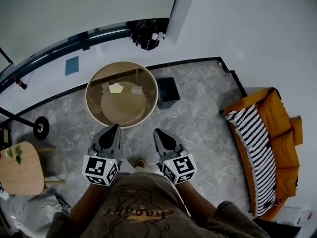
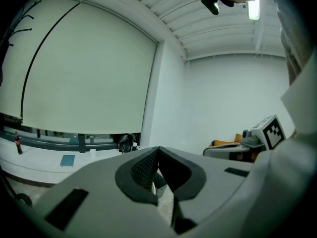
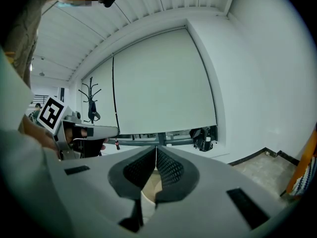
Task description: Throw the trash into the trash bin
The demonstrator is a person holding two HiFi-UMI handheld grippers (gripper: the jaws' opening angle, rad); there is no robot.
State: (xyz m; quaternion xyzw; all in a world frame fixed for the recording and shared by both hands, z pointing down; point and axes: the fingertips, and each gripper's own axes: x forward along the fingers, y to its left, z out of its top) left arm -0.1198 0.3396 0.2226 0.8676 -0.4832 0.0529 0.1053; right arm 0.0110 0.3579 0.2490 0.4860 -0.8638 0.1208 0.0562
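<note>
A round glass-topped table (image 1: 94,86) stands in front of me with a lower wooden shelf. On the table lie a pale yellow scrap of paper (image 1: 115,88) and a smaller brownish scrap (image 1: 136,89). To the right of the table, on the floor, is a black trash bin (image 1: 167,91). My left gripper (image 1: 113,130) and right gripper (image 1: 158,133) are side by side just short of the table's near edge. Both are shut with nothing between the pads, as the left gripper (image 2: 157,150) and right gripper (image 3: 156,150) show in their own views.
An orange sofa (image 1: 277,118) with a striped throw (image 1: 257,148) lines the right wall. A small wooden side table (image 1: 20,170) and a black round stand base (image 1: 40,128) are at the left. A teal book (image 1: 72,65) and black equipment (image 1: 146,33) sit on the window ledge.
</note>
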